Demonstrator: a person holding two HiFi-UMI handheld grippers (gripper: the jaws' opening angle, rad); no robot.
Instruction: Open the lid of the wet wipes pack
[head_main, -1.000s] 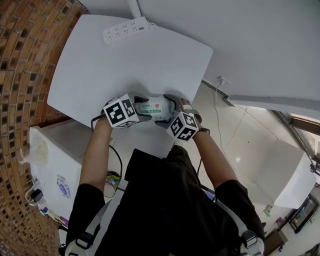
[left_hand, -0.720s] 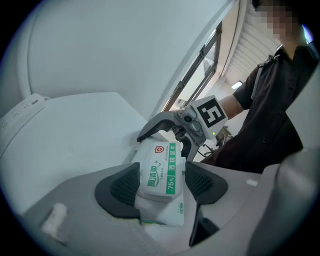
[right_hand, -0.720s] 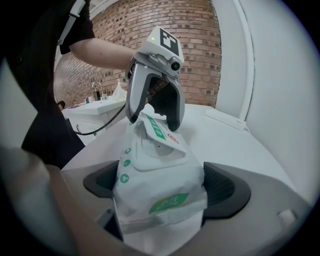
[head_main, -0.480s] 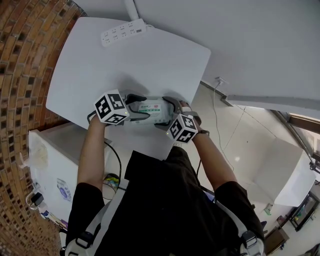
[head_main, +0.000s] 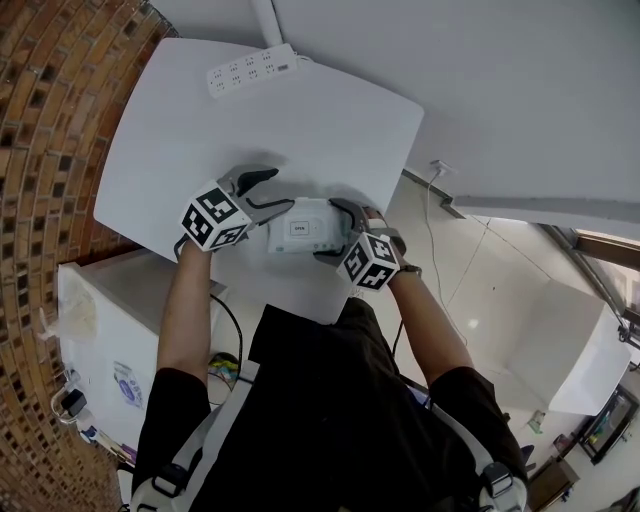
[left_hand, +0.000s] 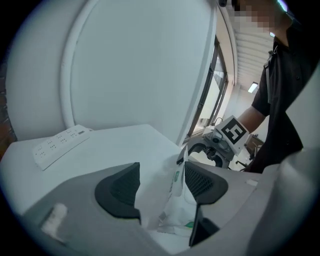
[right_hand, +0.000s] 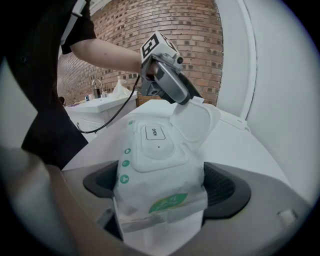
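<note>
White plastic lid (right_hand: 195, 122) stands flipped up; we see the right gripper (right_hand: 162, 186) clamped on the wipes pack (right_hand: 155, 160), the left gripper (left_hand: 161, 185) spread. Opening appears done.

Left claw (head_main: 278, 190) jaws apart; right claw (head_main: 332, 231) clamped tight.
</note>
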